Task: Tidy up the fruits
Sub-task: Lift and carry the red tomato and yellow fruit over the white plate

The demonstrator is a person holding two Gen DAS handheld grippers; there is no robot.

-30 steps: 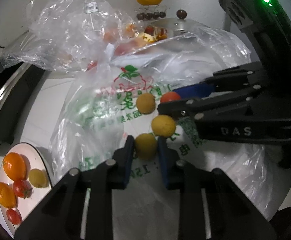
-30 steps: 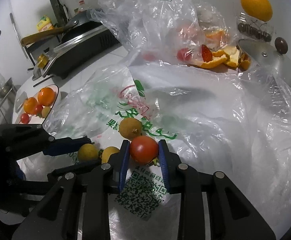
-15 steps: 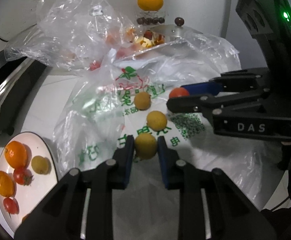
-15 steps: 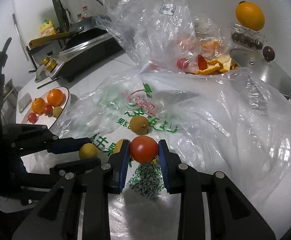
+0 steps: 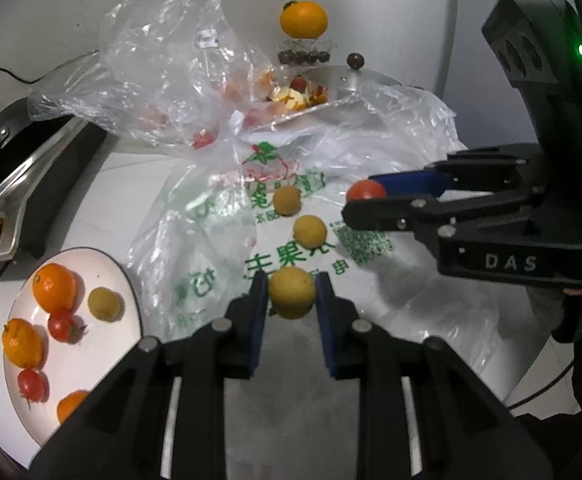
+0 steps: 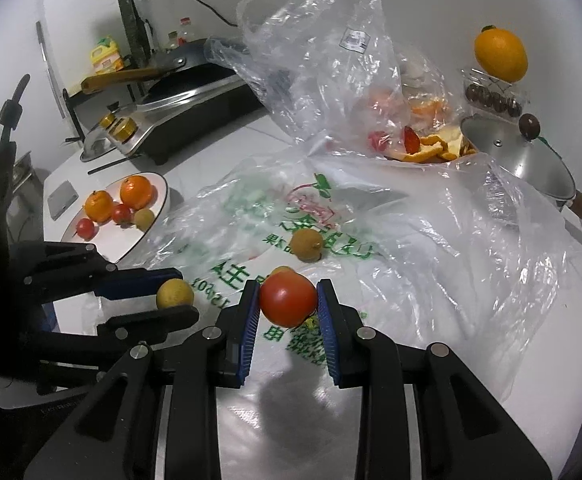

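**Two fruits lifted, two left on the bag**

On the left, the white plate already carries a share of the work — oranges, small tomatoes and one yellow fruit lie on it, near the printed plastic bag spread over the surface.

The left gripper has its jaws closed tight on a yellow fruit, pads pressing both sides, the fruit held clear of the bag. Just beyond it, two more yellow fruits sit loose on the bag's green lettering, apart from each other.

To the right, the right gripper grips a red tomato between its blue pads, likewise held above the plastic.

My reading: the sorting is well under way but not finished. Both held fruits have yet to reach the plate, and the two loose ones remain — along with whatever the crumpled clear bag behind hides.
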